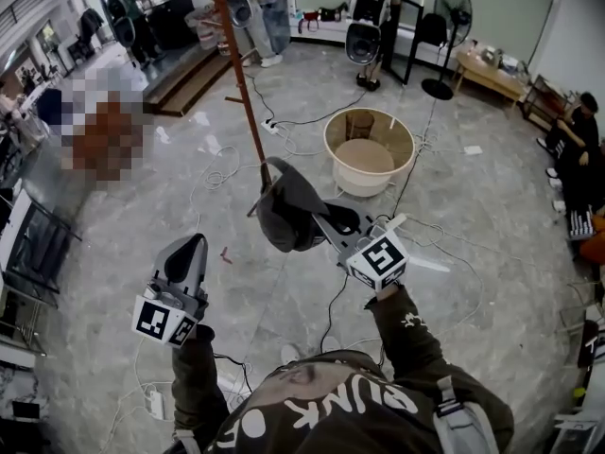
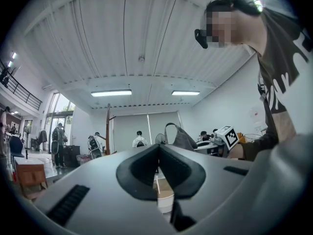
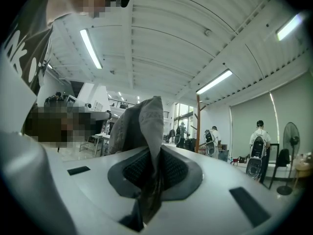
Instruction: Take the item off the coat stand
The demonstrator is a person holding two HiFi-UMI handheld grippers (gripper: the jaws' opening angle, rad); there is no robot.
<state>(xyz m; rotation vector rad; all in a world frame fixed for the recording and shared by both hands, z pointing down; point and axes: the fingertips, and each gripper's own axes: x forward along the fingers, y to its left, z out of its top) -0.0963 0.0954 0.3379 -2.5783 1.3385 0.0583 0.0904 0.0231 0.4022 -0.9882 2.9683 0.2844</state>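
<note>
So, the right gripper [image 1: 319, 218] is clamped narrow on a fold of the grey fabric item [image 1: 284, 206]. In the right gripper view the cloth runs right down between the pads and sticks up above them. The item hangs mid-scene over the floor, and it's off the coat stand [image 1: 241, 74]. From the head view the brown pole slants just behind it, but the gripper views show a clear gap between the two. The left gripper [image 1: 192, 244] sits low on the near left, jaws pressed together with nothing in them. Around it all: a round beige tub [image 1: 364, 185] on the floor just past the item to the right, loose cables [image 1: 222, 173] snaking everywhere, a white power strip [image 1: 270, 127] by the foot of the stand, and a standing fan [image 1: 452, 8] at the far right. A few people are at the far end.
</note>
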